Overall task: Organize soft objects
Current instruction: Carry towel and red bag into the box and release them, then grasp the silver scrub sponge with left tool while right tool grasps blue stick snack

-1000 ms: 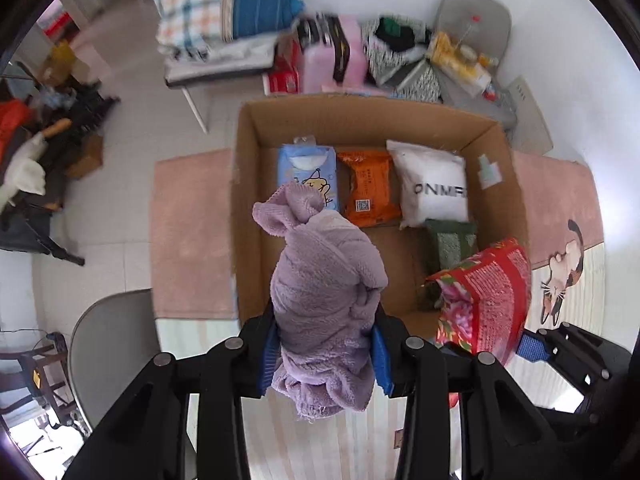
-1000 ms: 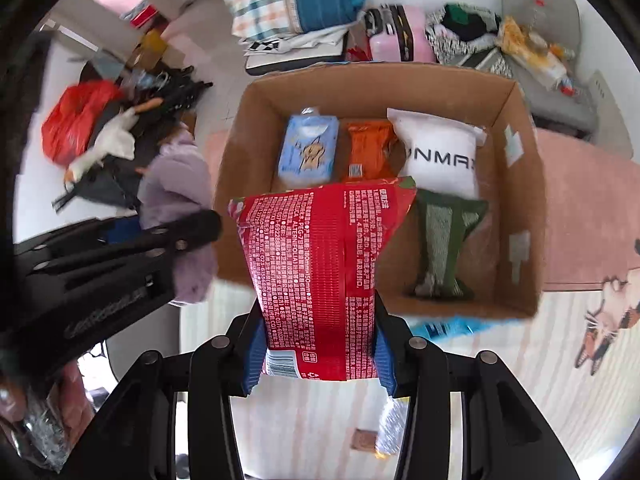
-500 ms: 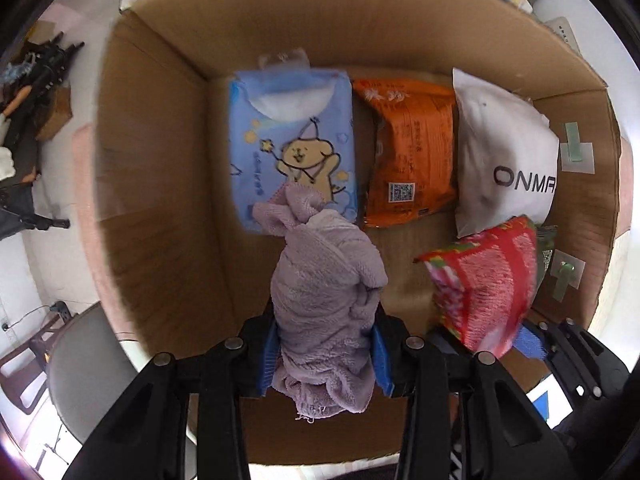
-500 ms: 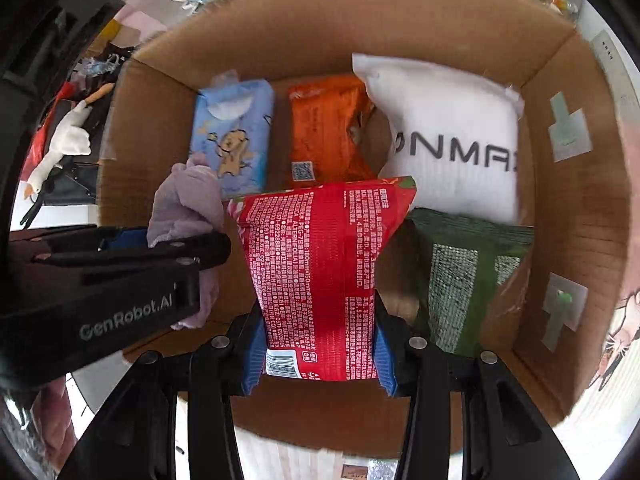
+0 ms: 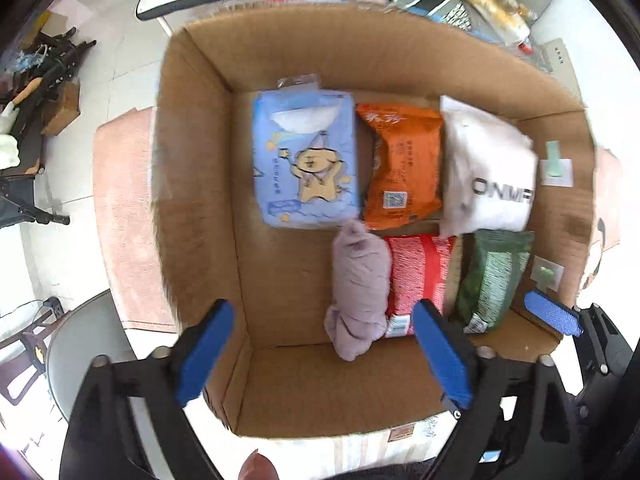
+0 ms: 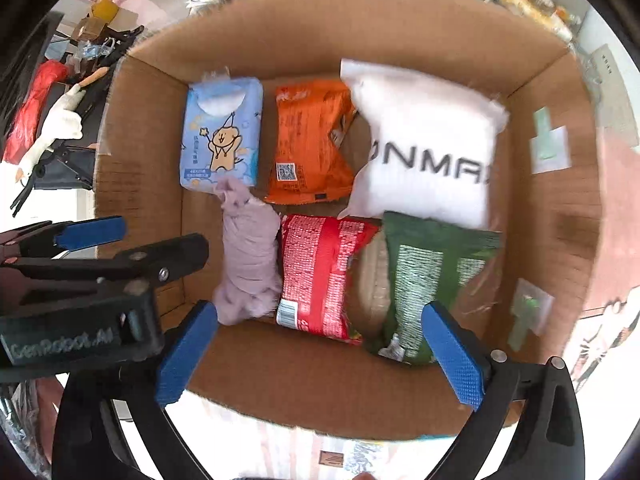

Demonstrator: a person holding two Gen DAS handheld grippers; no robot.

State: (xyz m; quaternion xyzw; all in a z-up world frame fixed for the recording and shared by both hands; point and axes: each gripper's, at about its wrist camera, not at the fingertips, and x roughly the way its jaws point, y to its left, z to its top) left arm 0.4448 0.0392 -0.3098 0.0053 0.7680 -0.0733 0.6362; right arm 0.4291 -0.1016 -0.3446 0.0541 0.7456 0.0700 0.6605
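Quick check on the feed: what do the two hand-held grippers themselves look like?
Both are black plastic frames with silver screws and two fingers faced with textured blue pads. The left hand-held gripper carries pale "GenRobot.AI" lettering on its body. No cables or sleeves show.

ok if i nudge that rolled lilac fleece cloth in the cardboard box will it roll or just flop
The rolled lilac fleece cloth would probably flop: its loose ends sag. It looks light, soft and squashy, so a push may dent it first. Rolling right seems unlikely, since it lies against the red foil snack bag; the cardboard box floor on its other side is bare.
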